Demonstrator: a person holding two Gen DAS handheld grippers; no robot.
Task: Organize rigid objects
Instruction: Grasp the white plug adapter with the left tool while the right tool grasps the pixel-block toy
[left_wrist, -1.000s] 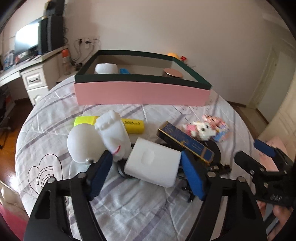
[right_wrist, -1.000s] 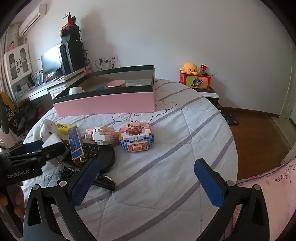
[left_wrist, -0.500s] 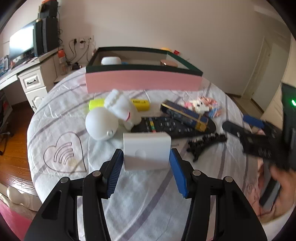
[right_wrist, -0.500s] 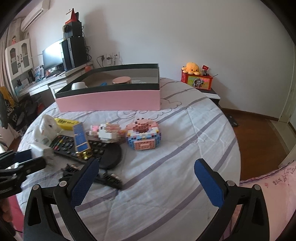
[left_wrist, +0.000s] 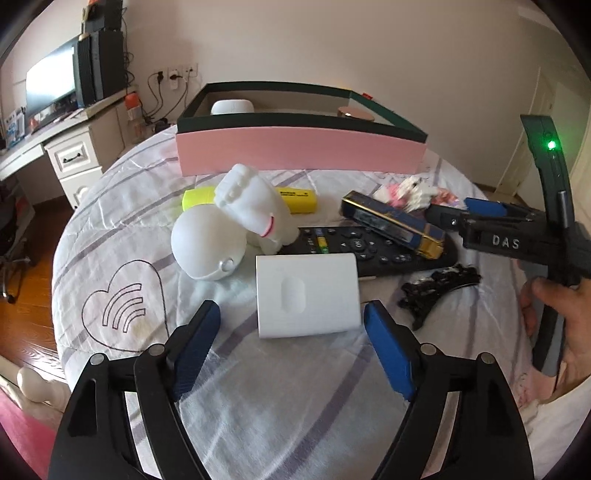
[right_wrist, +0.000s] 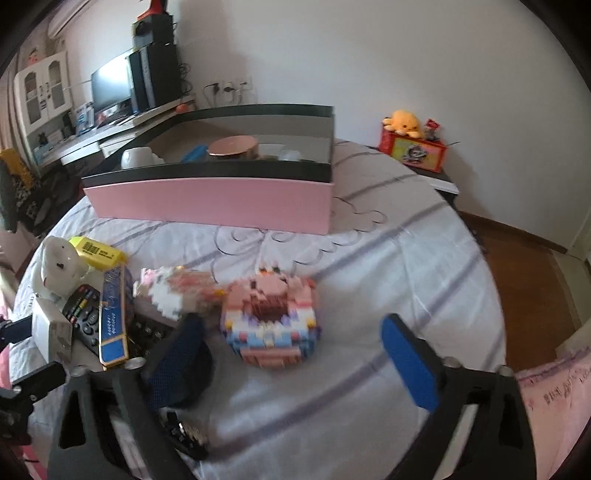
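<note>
A white rectangular box (left_wrist: 307, 294) lies on the bedspread just ahead of my open, empty left gripper (left_wrist: 291, 332). Behind it are a white figurine (left_wrist: 236, 229), a yellow box (left_wrist: 295, 195), a black remote (left_wrist: 369, 249), a blue and gold box (left_wrist: 391, 224) and a black clip (left_wrist: 439, 288). My right gripper (right_wrist: 291, 350) is open and empty, close over a pink block-built toy (right_wrist: 271, 325). A second block toy (right_wrist: 177, 291) lies left of it. The pink open box (right_wrist: 210, 201) stands behind.
The pink box (left_wrist: 299, 151) holds a white cup (right_wrist: 138, 157), a round copper tin (right_wrist: 232, 147) and a blue item (right_wrist: 194, 153). A desk with a monitor (left_wrist: 48, 86) stands left. A red box with a plush (right_wrist: 413, 147) sits at the back right. The bed edge drops to wooden floor.
My left gripper opened and let go of the white box, which now lies on the bed. My right gripper moved forward and down towards the pink block toy.
</note>
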